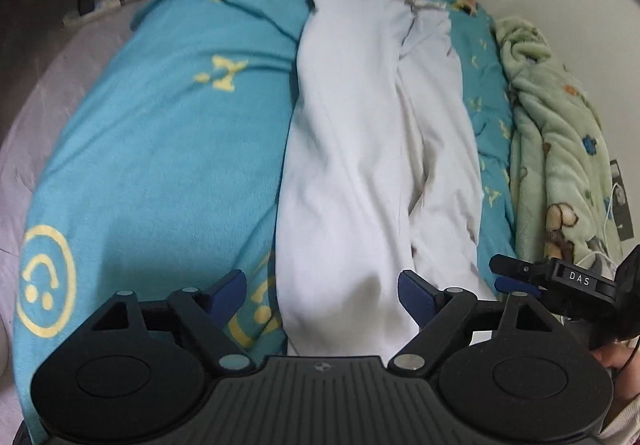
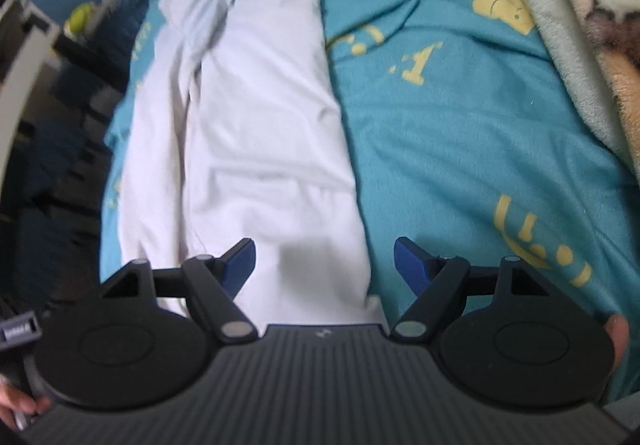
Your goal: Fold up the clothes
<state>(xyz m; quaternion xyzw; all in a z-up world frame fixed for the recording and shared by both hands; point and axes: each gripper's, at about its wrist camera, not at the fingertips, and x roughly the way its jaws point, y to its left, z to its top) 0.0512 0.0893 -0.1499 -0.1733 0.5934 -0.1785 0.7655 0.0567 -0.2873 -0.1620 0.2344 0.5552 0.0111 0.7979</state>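
White garment point(image 1: 360, 149) lying lengthwise down the middle of teal blanket point(image 1: 168, 149), two long lobes side by side, bunched at far end. Yellow smiley prints on blanket. Pale green fleece throw point(image 1: 560, 133) running along far right edge, next to wall.

Left gripper point(image 1: 322, 293) hanging over near end of garment, jaws spread wide, blue pads clear of cloth, nothing clamped.

Right gripper point(image 2: 325, 265) likewise gaping, straddling garment's right edge: left pad over white fabric, right pad over teal. No grip. Also showing at lower right in left wrist view, beside garment. Fingertip point(image 2: 616, 333) wrapping right gripper body.
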